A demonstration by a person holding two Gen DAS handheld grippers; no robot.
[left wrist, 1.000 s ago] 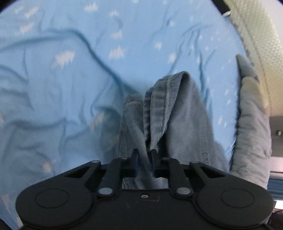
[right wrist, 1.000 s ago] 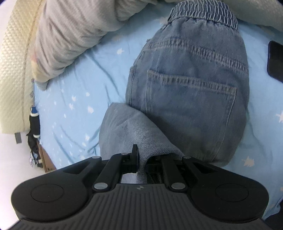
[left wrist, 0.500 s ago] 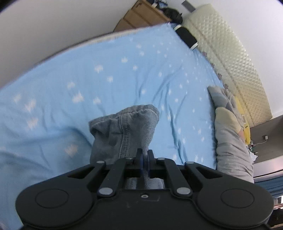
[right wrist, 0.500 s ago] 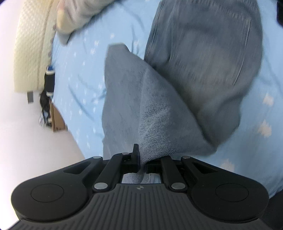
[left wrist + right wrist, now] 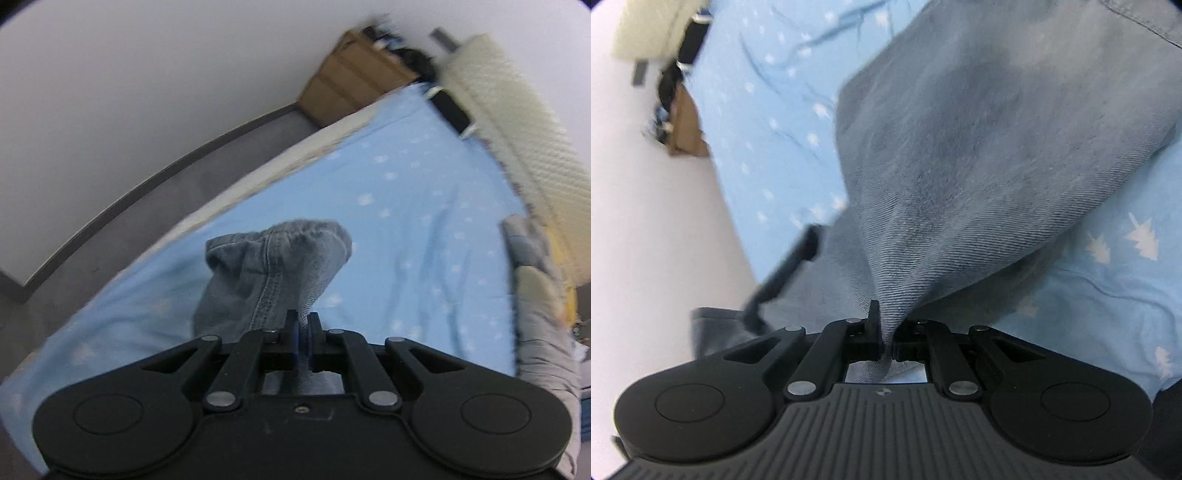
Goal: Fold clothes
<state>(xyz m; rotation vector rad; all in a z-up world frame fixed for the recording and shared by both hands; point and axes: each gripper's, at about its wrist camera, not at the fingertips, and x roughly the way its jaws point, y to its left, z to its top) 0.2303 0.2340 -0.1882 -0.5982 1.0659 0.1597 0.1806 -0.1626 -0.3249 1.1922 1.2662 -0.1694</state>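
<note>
Jeans [image 5: 979, 155] now hoisted clear of blue bedsheet [image 5: 424, 229], hem end pinched tight in left gripper [image 5: 303, 325] toward twelve o'clock, leg fabric clamped in right gripper [image 5: 884, 332], camera tilted up from a second ago, fold-over toward waistband likely imminent.

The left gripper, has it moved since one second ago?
Yes. The left gripper, shut on the jeans, has lifted and tipped up: earlier only the blue sheet filled its view, now the wall and brown cabinet show.
</note>
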